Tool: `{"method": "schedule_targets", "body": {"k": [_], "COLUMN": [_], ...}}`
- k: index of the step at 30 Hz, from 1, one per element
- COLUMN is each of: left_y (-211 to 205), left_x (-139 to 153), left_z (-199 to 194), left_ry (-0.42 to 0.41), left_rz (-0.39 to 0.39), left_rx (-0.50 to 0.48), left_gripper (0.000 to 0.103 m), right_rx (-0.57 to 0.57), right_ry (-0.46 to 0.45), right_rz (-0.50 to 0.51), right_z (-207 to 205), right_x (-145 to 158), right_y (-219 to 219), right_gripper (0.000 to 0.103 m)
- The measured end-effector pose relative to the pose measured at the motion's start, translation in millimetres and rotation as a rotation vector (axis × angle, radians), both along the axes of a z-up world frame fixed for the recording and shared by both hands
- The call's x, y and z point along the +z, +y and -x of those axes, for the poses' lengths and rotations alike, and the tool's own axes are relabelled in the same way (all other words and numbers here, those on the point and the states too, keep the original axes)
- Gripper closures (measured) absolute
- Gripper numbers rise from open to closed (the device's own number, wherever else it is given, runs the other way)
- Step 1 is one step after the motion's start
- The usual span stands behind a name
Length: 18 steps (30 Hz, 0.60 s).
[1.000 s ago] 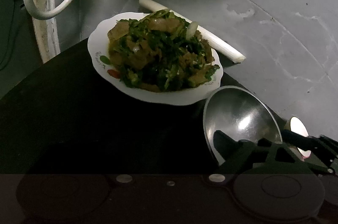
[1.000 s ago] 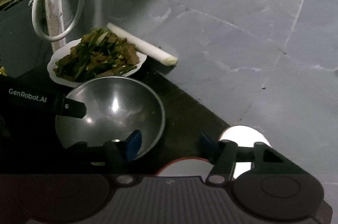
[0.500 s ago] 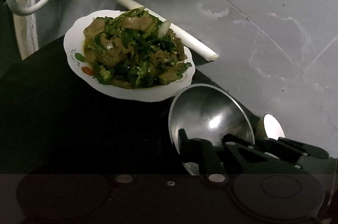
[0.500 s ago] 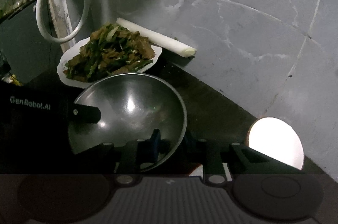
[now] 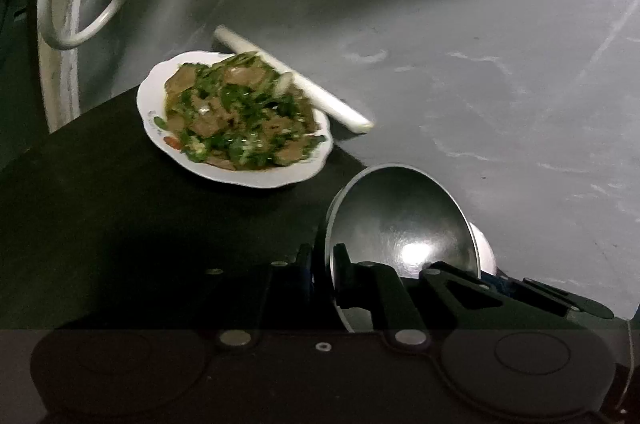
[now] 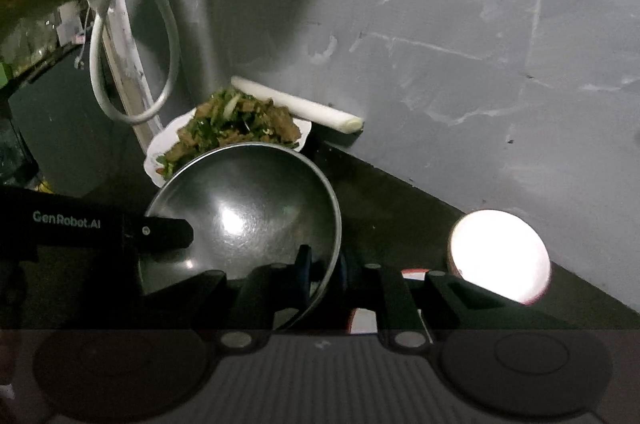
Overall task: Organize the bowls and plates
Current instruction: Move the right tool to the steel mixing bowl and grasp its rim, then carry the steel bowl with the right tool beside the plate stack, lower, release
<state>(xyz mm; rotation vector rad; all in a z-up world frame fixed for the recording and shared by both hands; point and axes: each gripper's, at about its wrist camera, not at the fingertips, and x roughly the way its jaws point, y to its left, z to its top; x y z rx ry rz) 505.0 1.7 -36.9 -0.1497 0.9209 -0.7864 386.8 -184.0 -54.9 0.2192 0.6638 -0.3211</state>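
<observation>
Steel bowl lifted and tilted since before, left claw and right claw angled down, both clamped on its rim

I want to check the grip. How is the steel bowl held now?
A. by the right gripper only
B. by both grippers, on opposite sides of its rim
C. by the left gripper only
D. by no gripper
B: the left gripper and the right gripper each pinch the rim of the steel bowl.

My left gripper and right gripper have clamped opposite rims of the steel bowl, tilting it up off the table.
</observation>
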Motion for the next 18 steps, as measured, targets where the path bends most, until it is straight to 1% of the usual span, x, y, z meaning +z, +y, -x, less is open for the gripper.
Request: {"method": "schedule_targets", "body": {"k": [5,10,14,18], "left_y": [6.7,10.7,8.9,6.7], "left_x": [15.6,21.3,16.6,0.7], "left_z": [29.0,63.5,92.8,120.8], "left_ry": [0.013,0.083,0.141,0.217], "left_rz": [0.024,0.036,0.017,-0.019], "left_rx": [-0.063,-0.14,-0.238,-0.336], "left_gripper": [0.093,0.093,0.093,0.093], "right_rx": [-0.029,-0.069,-0.12,-0.189], "right_ry": [-0.031,-0.012,0.005,0.022], "right_rz": [-0.009,-0.035,-0.091,-0.16], "right_z": [35.7,85.3,131.8,177.5], "right_x": [17.2,31.3,34.5,29.0], "right_y": [8.0,15.8,19.2,22.6], "right_gripper": [0.089,0.089,0.089,0.089]}}
